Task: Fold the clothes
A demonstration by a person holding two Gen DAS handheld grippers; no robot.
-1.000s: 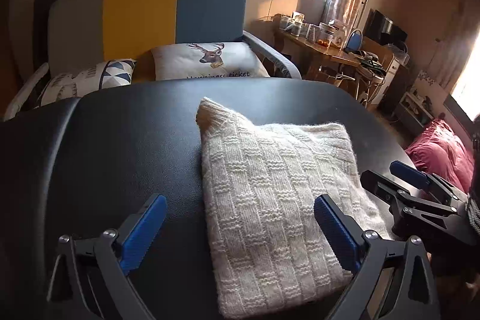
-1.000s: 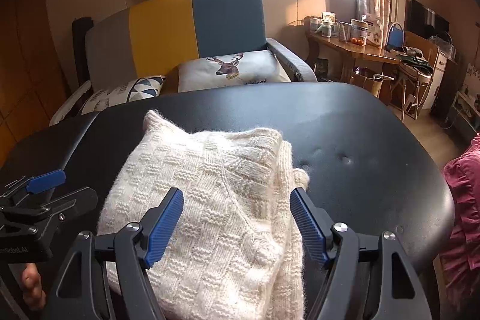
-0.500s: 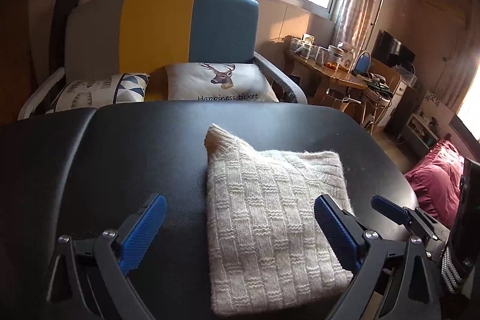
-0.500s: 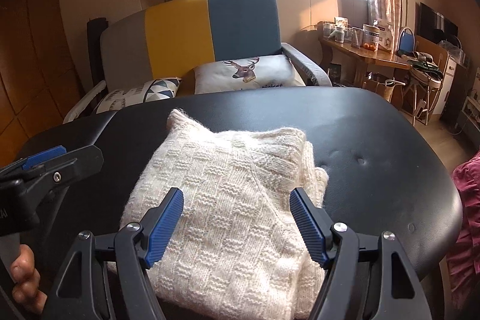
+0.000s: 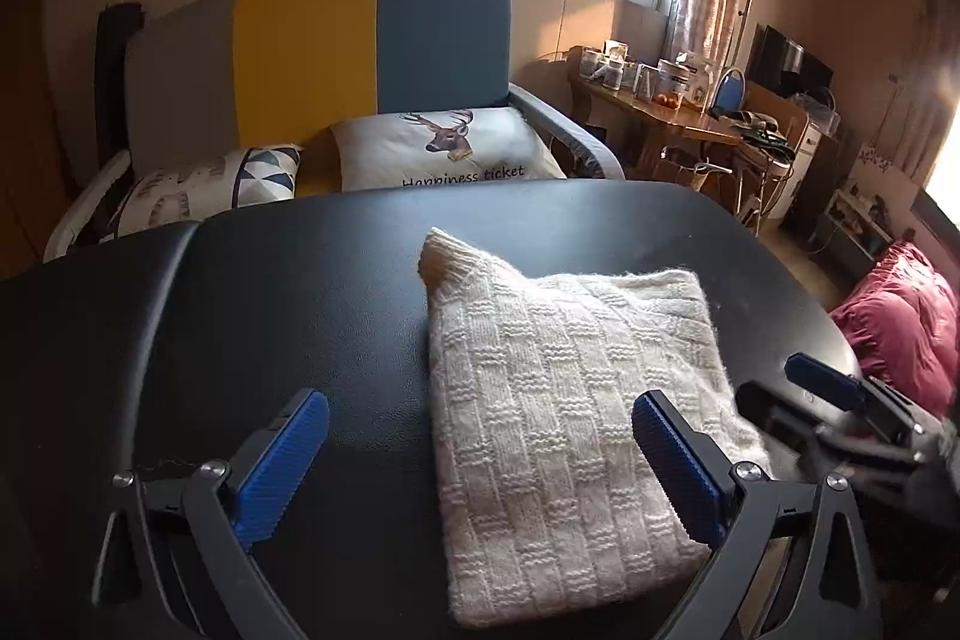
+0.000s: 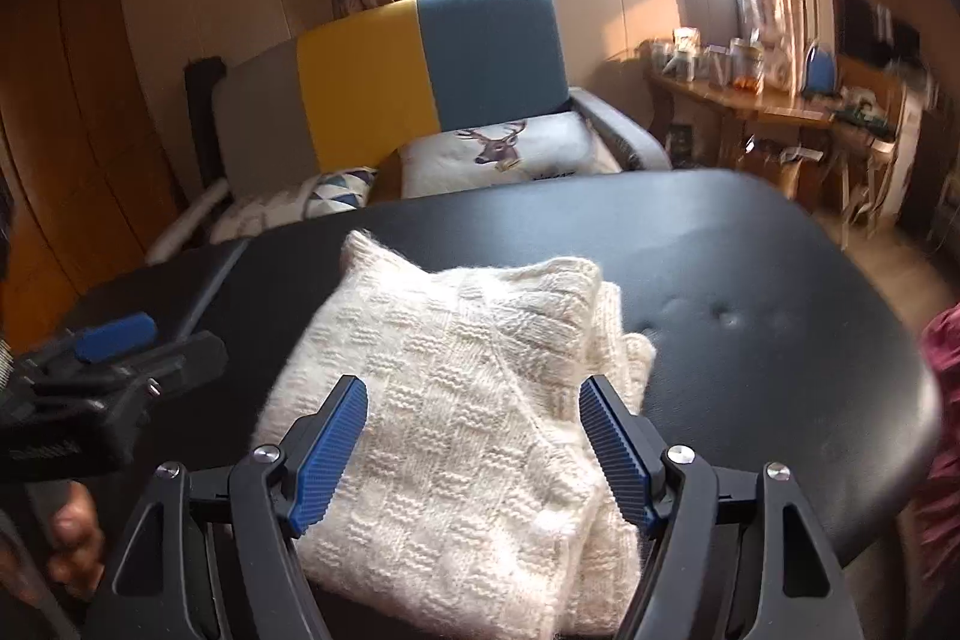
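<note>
Folded into a thick square on the near half of the black padded table (image 5: pixel 300 280), the cream basket-weave knitted sweater (image 5: pixel 576 400) looks soft, floppy and best pinched at its layered right edge, while the left gripper (image 5: pixel 480 466) and right gripper (image 6: pixel 474 454) hover with jaws spread, holding nothing.

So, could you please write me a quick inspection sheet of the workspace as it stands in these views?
Surface: black padded table, a few dimples on its right part.
Job's things: cream knit sweater folded into a thick rectangle, lying flat near the front edge; one ribbed corner sticks up at the back.
Clutter: nothing seen on the table besides the sweater.
Grippers: left gripper and right gripper both above the sweater, jaws open, holding nothing.
Cables: nothing seen.
Surroundings: sofa with a deer cushion behind the table, a cluttered wooden desk by the window, pink bedding at the right.
</note>
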